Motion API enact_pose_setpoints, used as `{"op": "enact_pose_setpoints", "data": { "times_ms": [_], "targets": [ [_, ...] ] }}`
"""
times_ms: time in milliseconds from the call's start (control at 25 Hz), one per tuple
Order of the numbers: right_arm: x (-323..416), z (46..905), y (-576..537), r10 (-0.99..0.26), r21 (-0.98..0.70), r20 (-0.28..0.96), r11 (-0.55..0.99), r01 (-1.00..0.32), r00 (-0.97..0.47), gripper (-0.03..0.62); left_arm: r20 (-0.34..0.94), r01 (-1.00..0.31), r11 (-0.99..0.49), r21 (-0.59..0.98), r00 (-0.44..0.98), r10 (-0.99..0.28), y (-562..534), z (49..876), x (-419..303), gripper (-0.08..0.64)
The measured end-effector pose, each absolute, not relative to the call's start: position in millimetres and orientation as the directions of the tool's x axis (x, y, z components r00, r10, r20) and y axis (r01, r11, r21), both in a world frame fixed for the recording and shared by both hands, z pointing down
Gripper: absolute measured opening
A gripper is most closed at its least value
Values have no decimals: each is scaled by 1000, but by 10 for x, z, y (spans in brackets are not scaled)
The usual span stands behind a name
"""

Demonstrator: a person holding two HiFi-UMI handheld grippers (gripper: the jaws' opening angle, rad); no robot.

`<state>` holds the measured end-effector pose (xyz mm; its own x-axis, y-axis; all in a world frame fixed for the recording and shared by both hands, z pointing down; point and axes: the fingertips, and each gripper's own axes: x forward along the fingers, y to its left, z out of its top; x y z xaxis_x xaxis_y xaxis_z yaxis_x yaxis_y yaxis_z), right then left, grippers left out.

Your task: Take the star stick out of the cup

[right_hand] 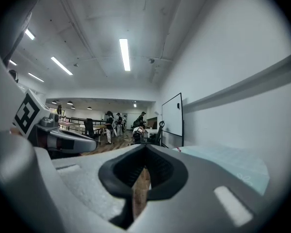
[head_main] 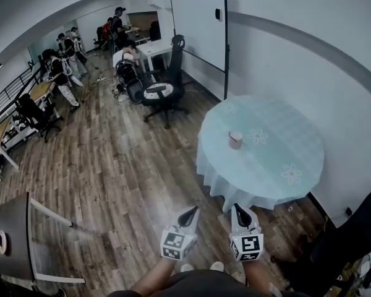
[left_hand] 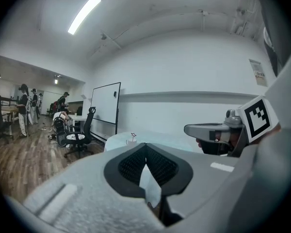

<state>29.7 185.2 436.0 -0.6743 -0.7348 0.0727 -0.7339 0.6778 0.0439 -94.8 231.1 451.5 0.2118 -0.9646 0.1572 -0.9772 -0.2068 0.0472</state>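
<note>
A small pale cup (head_main: 235, 140) stands near the middle of a round table with a light blue flowered cloth (head_main: 278, 159). In the left gripper view the cup (left_hand: 131, 141) is far off, with the star stick (left_hand: 133, 135) standing upright in it. My left gripper (head_main: 188, 216) and right gripper (head_main: 241, 215) hang side by side above the wood floor, short of the table's near edge. Both are shut with nothing between the jaws. The left gripper's tips (left_hand: 145, 146) meet, and so do the right gripper's tips (right_hand: 145, 148).
A black office chair (head_main: 164, 93) and a whiteboard (head_main: 199, 30) stand beyond the table on the left. Another dark chair (head_main: 352, 240) is at the near right. A dark desk (head_main: 11, 240) sits at the near left. Several people work at desks far back left.
</note>
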Motion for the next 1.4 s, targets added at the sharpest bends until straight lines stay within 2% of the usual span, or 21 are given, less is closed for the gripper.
{"op": "enact_pose_setpoints", "data": {
  "times_ms": [280,680,1400],
  "targets": [
    [60,4338,2012,-754,111,84,657,-746,-652,3,158,-973,-223,64,231,-960,2464,4586,-1164,5],
    [-190,4304,2160,-787,45,54,616,-786,-614,3,187,-965,-261,40,264,-946,2682,4642,-1526,5],
    [123,4297,1423,-805,51,36,594,-803,-593,3,169,-947,-318,34,319,-932,1821,4639,-1126,5]
  ]
}}
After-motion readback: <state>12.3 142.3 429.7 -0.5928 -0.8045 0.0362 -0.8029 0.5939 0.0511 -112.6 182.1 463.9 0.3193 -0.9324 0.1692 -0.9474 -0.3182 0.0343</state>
